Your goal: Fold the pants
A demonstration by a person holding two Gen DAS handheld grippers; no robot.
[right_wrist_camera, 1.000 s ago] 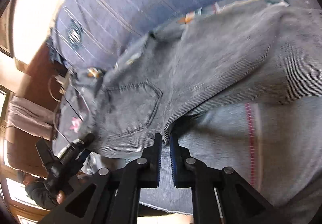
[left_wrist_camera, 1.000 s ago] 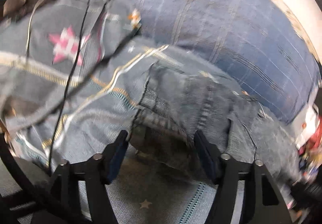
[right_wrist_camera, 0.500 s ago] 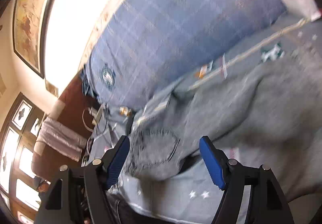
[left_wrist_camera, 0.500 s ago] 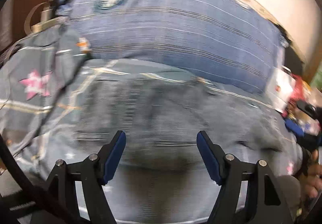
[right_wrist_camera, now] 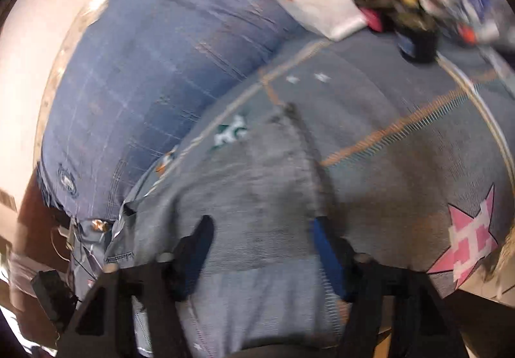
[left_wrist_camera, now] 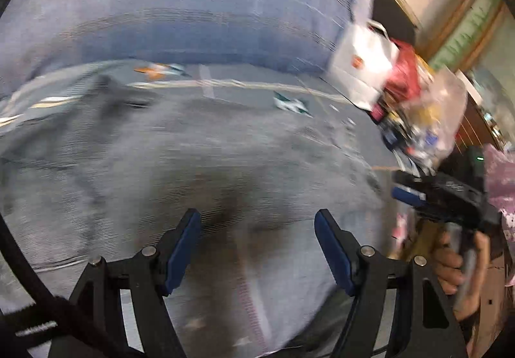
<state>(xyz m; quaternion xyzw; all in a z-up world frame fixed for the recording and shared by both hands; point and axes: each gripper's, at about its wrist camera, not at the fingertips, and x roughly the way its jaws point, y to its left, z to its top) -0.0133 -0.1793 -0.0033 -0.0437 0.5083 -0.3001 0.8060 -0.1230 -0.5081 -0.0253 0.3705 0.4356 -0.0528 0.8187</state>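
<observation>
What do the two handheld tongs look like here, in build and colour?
Both the left tongs and right tongs have black angular frames with silver rivets and blue ribbed pads on the fingers. A thick black cable passes the left frame. The person's bare hand grips the right handle beside a pink patterned sleeve.

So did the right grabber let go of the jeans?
Yes. The right gripper, pinched shut on the jeans a second ago, now stands open, shifted away from the blue pillow toward the pink star.

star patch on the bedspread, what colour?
Pink, with a white blocky pattern inside: the star patch. Right wrist view shows it best.
</observation>
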